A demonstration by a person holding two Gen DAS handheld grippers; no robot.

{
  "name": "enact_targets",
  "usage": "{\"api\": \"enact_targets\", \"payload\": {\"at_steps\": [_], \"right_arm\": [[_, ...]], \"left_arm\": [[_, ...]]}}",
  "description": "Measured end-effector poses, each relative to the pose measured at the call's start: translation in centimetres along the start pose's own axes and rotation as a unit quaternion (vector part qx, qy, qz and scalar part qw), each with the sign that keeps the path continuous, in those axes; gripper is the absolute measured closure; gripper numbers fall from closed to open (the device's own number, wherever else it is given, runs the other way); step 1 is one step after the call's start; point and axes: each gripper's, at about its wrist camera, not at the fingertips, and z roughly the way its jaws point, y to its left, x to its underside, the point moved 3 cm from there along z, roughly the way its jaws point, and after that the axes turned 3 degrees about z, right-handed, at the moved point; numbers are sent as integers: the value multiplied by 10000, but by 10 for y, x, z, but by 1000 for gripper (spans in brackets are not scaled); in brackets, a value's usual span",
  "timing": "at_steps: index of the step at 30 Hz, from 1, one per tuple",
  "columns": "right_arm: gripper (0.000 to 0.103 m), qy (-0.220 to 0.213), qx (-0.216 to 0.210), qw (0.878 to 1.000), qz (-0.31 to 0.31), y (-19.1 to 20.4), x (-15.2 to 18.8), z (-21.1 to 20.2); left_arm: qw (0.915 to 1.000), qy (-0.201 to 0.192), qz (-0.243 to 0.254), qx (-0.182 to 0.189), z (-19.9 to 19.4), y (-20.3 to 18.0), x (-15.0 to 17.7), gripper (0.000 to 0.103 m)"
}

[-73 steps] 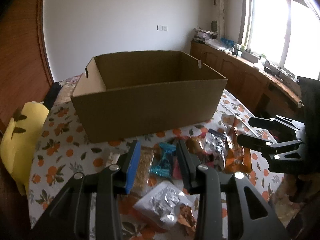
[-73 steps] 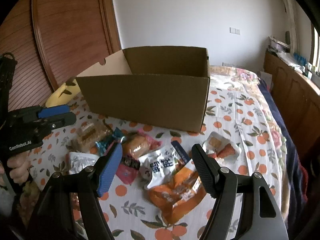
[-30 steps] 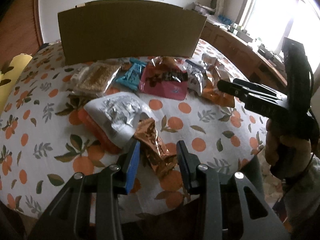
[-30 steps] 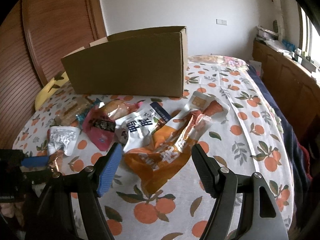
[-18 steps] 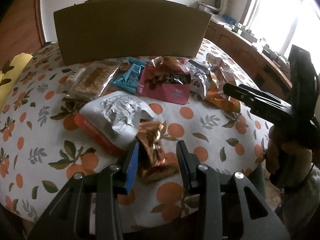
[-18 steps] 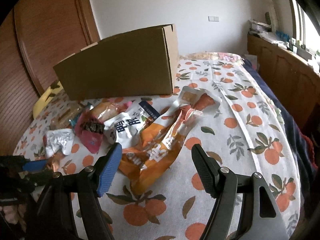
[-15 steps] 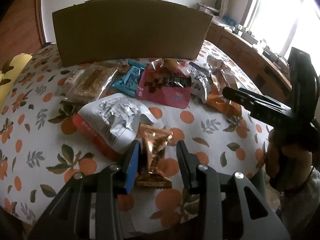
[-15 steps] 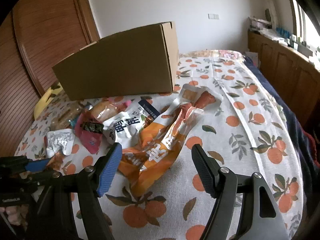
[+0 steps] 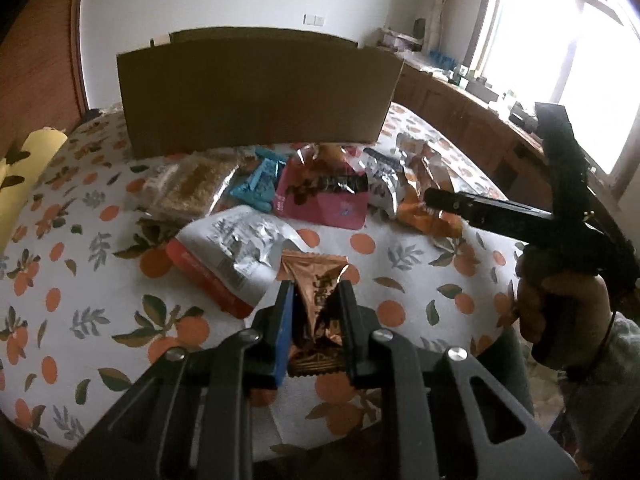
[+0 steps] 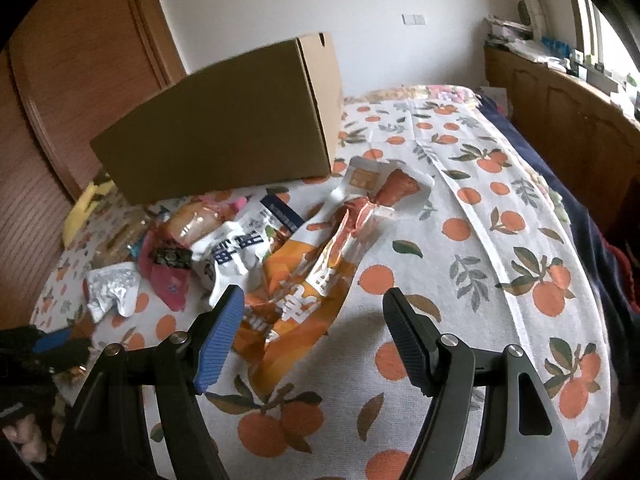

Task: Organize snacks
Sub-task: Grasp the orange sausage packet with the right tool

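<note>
A copper foil snack packet (image 9: 316,288) stands crumpled between the fingers of my left gripper (image 9: 315,296). The jaws are closing and both pads press on it. Behind it on the orange-print cloth lie a silver-white packet (image 9: 236,240), a pink packet (image 9: 324,196), a blue packet (image 9: 258,186) and a grain bar (image 9: 188,188). The brown cardboard box (image 9: 256,92) stands at the back. My right gripper (image 10: 312,312) hovers open over an orange bag (image 10: 304,280), with nothing between its fingers. A white packet with dark print (image 10: 236,252) lies to the left of that bag.
A yellow cushion (image 9: 24,160) lies at the left edge of the table. A wooden cabinet (image 10: 568,120) runs along the right under the window. The near edge of the table sits just below my left gripper. Bare cloth (image 10: 500,240) spreads to the right of the snacks.
My left gripper's fingers have drawn together onto the copper packet, which now stands upright and pinched. The right gripper tilted a little over the orange bag and stayed open.
</note>
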Motion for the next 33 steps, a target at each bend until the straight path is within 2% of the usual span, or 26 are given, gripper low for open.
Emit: {"api": "enact_targets", "payload": {"at_steps": [13, 20, 24, 26, 27, 31, 33], "right_arm": [[34, 579, 321, 9977, 149, -10, -35, 28], [34, 529, 521, 9972, -128, -5, -36, 35], [35, 548, 491, 9971, -167, -5, -34, 34], [50, 567, 392, 9973, -235, -3, -33, 33], [53, 570, 355, 9974, -252, -2, -32, 31], [75, 529, 376, 9975, -267, -3, -29, 26], [80, 520, 246, 9982, -181, -5, -28, 23]], "left_arm": [[9996, -272, -58, 20, -12, 6, 4, 84], [9994, -317, -108, 27, -15, 8, 5, 84], [9994, -315, -102, 39, -15, 7, 5, 84], [9994, -321, -85, 34, -16, 6, 5, 84], [9994, -323, -81, 33, -16, 5, 5, 84], [9994, -333, -75, 31, -17, 3, 5, 84], [9994, -346, -77, 31, -17, 3, 5, 84]]}}
